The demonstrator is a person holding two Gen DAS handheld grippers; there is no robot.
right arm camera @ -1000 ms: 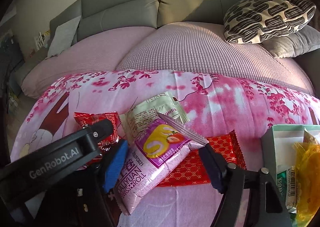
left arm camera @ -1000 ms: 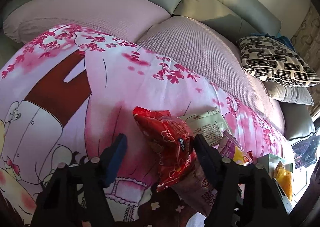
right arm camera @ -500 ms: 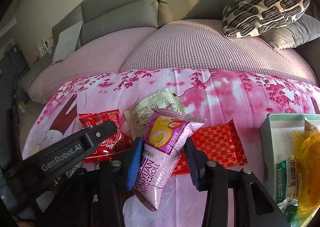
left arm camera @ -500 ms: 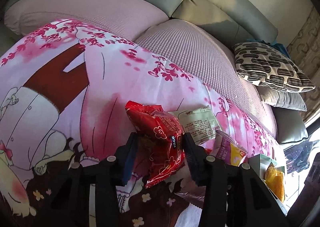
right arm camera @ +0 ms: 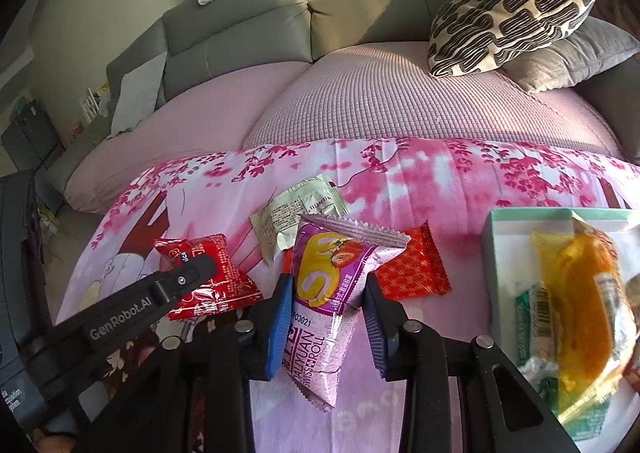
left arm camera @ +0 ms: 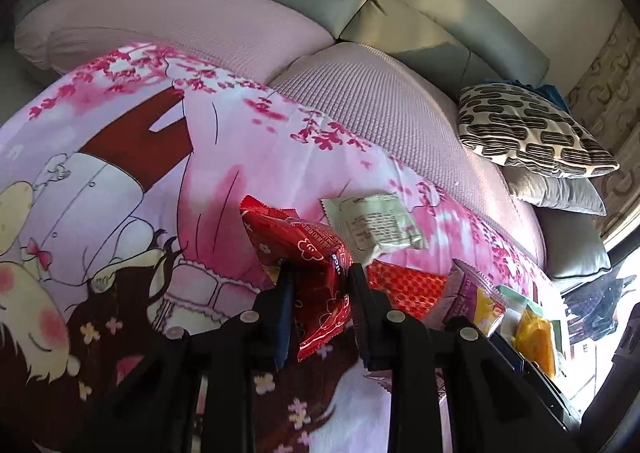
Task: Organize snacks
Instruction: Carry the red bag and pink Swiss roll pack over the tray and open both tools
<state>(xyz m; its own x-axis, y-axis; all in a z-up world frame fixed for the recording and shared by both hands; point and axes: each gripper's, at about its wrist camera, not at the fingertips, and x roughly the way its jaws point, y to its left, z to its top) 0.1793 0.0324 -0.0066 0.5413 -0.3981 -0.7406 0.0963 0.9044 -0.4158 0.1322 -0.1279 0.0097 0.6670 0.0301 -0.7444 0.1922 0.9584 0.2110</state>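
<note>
Left gripper (left arm camera: 320, 273) clamped on crinkly red foil snack pack (left arm camera: 308, 253), lifted off the pink cartoon sheet (left arm camera: 120, 173). Right gripper (right arm camera: 326, 289) pinches the glossy purple Swiss roll pack (right arm camera: 332, 273), serrated seal at its far end. Pale green box (right arm camera: 532, 215) sits right, its near-left wall close to the right finger. Flat orange-red wafer pack (right arm camera: 412, 269) and pale sachet (right arm camera: 300, 209) lie ahead; open sheet beyond.

**Two black grippers with blue pads**

The left gripper (left arm camera: 320, 285) has a matte black plastic frame with two thick arms. Round silver screws sit on each arm. Its fingers (left arm camera: 285, 305) carry dark blue pads. The right gripper (right arm camera: 326, 305) has the same black body and silver screws; its ribbed pads (right arm camera: 278, 323) look brighter blue. White letters "GenRobot.AI" mark the left gripper's side.
</note>
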